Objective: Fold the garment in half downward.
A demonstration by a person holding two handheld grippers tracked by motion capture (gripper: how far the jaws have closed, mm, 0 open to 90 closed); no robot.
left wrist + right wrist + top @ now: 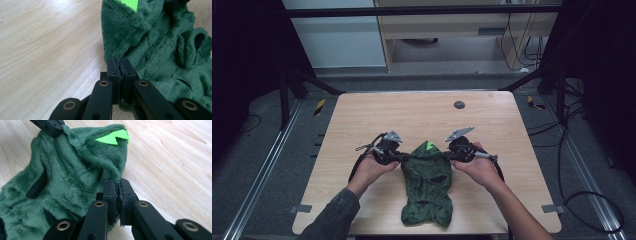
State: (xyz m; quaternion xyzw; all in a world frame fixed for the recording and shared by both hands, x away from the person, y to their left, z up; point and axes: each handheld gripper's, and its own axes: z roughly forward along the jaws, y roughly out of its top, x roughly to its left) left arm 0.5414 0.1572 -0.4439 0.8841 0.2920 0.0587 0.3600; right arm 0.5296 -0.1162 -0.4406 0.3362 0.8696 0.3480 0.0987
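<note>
Both pinch the green fleece pet hoodie (427, 185) — left gripper (121, 67) and right gripper (117, 188) clamped at its hood edges — best kept level and taut.

Both forearms reach in from the near edge. The left gripper (398, 156) and right gripper (447, 157) point toward each other, each with jaws closed, pinching an edge of green fleece garment (427, 185).

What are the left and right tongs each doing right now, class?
Left tongs: shut on the green fleece garment, at its edge.
Right tongs: shut on the same garment's opposite edge.
</note>
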